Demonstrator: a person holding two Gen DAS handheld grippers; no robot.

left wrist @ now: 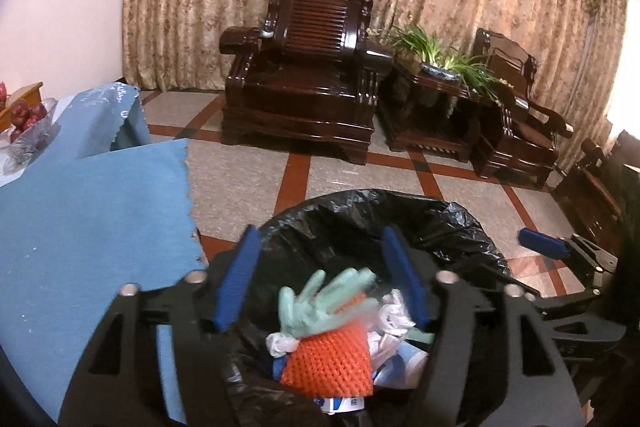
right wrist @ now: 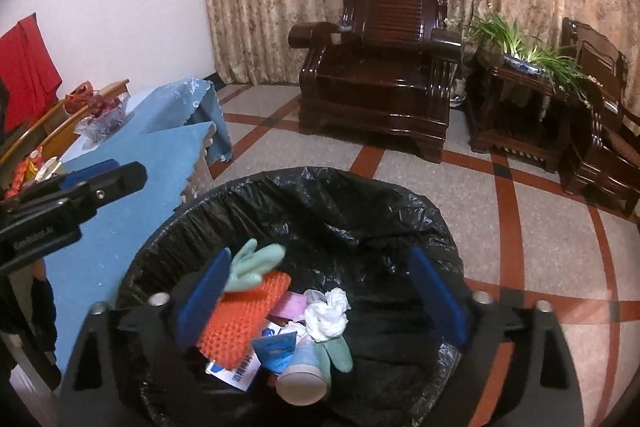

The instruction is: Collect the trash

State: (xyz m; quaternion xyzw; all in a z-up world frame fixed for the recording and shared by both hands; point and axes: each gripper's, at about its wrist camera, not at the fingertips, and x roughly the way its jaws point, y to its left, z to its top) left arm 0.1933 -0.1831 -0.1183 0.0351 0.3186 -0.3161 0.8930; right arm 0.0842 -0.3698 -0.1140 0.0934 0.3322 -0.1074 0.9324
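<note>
A bin lined with a black bag (left wrist: pixel 404 215) (right wrist: pixel 320 199) stands on the floor beside the table. An orange knit glove with pale green fingers (left wrist: pixel 328 355) (right wrist: pixel 240 315) lies on top of the trash inside, blurred in the left wrist view. Under it lie crumpled white tissue (right wrist: pixel 328 315), a paper cup (right wrist: pixel 300 383) and blue-white wrappers (right wrist: pixel 276 347). My left gripper (left wrist: pixel 322 279) is open above the bin, holding nothing. My right gripper (right wrist: pixel 324 303) is open above the bin, holding nothing. Each gripper shows at the edge of the other's view.
A table with a blue cloth (left wrist: pixel 80 211) (right wrist: pixel 132 187) stands left of the bin, with a bowl of red fruit (right wrist: pixel 100 115) at its far end. Dark wooden armchairs (left wrist: pixel 304 67) (right wrist: pixel 380 63) and a side table with a plant (left wrist: pixel 436 67) stand by the curtain.
</note>
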